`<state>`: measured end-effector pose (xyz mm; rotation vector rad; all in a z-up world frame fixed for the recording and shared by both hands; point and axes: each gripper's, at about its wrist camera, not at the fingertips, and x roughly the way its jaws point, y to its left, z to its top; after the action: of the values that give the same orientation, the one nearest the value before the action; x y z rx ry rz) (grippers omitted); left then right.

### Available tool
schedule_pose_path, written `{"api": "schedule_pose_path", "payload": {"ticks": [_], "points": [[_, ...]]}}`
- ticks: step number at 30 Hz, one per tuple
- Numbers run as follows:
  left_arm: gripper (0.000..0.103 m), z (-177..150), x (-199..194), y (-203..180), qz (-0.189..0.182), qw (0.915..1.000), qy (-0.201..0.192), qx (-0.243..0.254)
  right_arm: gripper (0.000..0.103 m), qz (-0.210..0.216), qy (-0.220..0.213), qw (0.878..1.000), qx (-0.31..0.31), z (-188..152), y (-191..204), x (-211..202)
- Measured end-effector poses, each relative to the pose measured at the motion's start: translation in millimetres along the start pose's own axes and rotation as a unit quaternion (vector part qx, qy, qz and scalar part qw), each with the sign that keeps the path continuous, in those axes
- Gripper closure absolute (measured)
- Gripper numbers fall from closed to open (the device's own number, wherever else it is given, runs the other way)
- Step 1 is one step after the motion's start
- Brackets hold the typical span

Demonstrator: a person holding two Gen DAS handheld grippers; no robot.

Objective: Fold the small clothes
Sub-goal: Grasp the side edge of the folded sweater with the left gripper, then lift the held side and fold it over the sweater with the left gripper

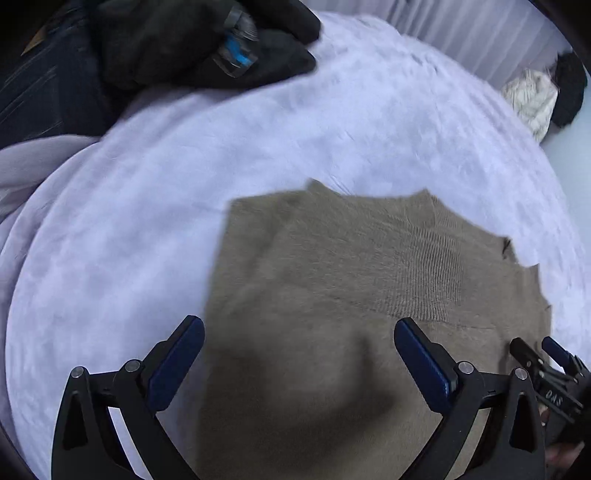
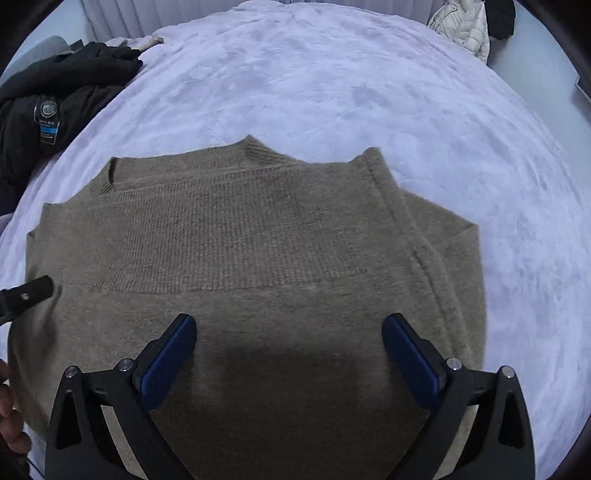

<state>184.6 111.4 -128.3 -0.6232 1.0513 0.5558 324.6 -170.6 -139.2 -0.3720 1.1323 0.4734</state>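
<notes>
Right hand-held gripper (image 2: 289,334): jaws spread wide, nothing between the blue pads (image 2: 168,363); hangs over the near part of the sweater (image 2: 258,236), not touching it.

Left hand-held gripper (image 1: 299,338): jaws likewise released and empty, above the sweater's left portion.

Sweater: tan knit, lying flat on the lavender blanket (image 2: 332,92) of a bed, partly folded, with a ribbed band laid across the middle.

Right view only: whole sweater outline, with a folded edge running down its right side and a notch at the upper left; tip of the left hand-held gripper at the left edge; part of a hand (image 2: 9,417) at lower left; black jacket (image 2: 55,92) with a round badge and blue label at far left; pale quilted garment (image 2: 463,26) at the far right edge of the bed.

Left view only: blurred throughout; sweater cut off at right; right hand-held gripper's fingers (image 1: 554,363) at lower right, over the sweater's edge; black jacket (image 1: 166,44) at top left; dark striped cloth (image 1: 40,85) beside it.
</notes>
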Motion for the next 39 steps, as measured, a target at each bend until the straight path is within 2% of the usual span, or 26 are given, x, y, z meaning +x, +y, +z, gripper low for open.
{"api": "schedule_pose_path", "payload": {"ticks": [2, 5, 9, 14, 15, 16, 17, 18, 19, 22, 25, 27, 29, 31, 32, 35, 37, 39], "points": [[0.0, -13.4, -3.1, 35.1, -0.024, 0.9983, 0.015, -0.05, 0.002, 0.005, -0.014, 1.0, -0.009, 1.4, -2.2, -14.5], [0.0, -33.2, 9.4, 70.9, -0.077, 0.9899, 0.067, -0.099, 0.002, 0.014, -0.019, 0.999, -0.022, -0.5, 0.9, -30.0], [0.0, -41.2, 18.5, 67.8, -0.127, 0.9865, 0.082, -0.064, 0.002, 0.023, -0.01, 1.0, -0.015, -11.0, 7.2, -28.7], [0.001, -27.2, 40.0, 48.7, -0.203, 0.9701, 0.128, -0.038, 0.002, 0.028, 0.01, 0.999, -0.022, -30.1, 22.0, -22.1], [0.008, -23.4, 42.6, 45.3, -0.205, 0.9687, 0.135, -0.035, 0.002, 0.028, 0.012, 0.999, -0.027, -33.3, 24.1, -22.5], [0.04, -19.5, 42.4, 42.3, -0.201, 0.9696, 0.136, -0.03, 0.002, 0.027, 0.012, 0.999, -0.031, -36.1, 26.0, -23.5], [0.059, -16.7, 42.0, 41.4, -0.201, 0.9693, 0.139, -0.023, 0.002, 0.026, 0.011, 0.999, -0.034, -37.5, 27.0, -24.8], [0.069, -14.0, 43.3, 43.0, -0.203, 0.9672, 0.149, -0.031, 0.002, 0.025, 0.008, 0.999, -0.038, -38.1, 27.7, -27.1], [0.074, -12.7, 43.1, 46.2, -0.209, 0.9648, 0.153, -0.044, 0.002, 0.023, 0.004, 0.999, -0.04, -36.9, 28.0, -29.4], [0.076, -15.0, 35.5, 47.6, -0.2, 0.9669, 0.153, -0.041, 0.002, 0.026, -0.003, 0.999, -0.032, -22.5, 27.2, -29.3], [0.081, -13.5, 26.8, 43.0, -0.186, 0.9705, 0.15, -0.033, 0.002, 0.01, -0.015, 0.999, -0.028, 9.1, 37.7, -15.3], [0.082, -12.7, 22.5, 42.9, -0.184, 0.9707, 0.151, -0.036, 0.002, -0.01, -0.009, 0.999, -0.036, 34.3, 52.2, 7.8], [0.082, -13.4, 17.6, 44.0, -0.179, 0.9717, 0.149, -0.039, 0.002, -0.023, 0.017, 0.999, -0.046, 52.0, 67.2, 38.2], [0.082, -14.9, 16.7, 44.9, -0.175, 0.972, 0.152, -0.04, 0.001, -0.035, 0.006, 0.998, -0.043, 66.0, 73.7, 55.5], [0.082, -14.9, 18.4, 45.5, -0.173, 0.9718, 0.154, -0.041, 0.001, -0.041, -0.009, 0.999, -0.032, 72.8, 73.0, 57.1], [0.082, -15.2, 27.7, 47.0, -0.17, 0.9708, 0.164, -0.041, 0.0, -0.043, -0.015, 0.999, 0.007, 90.3, 66.6, 63.3], [0.082, -15.2, 32.1, 48.4, -0.172, 0.9695, 0.169, -0.046, 0.0, -0.042, -0.003, 0.999, 0.007, 97.5, 65.4, 66.1], [0.082, -15.3, 32.4, 47.8, -0.172, 0.9694, 0.168, -0.048, 0.0, -0.058, -0.005, 0.998, -0.001, 99.6, 66.7, 51.2]]}}
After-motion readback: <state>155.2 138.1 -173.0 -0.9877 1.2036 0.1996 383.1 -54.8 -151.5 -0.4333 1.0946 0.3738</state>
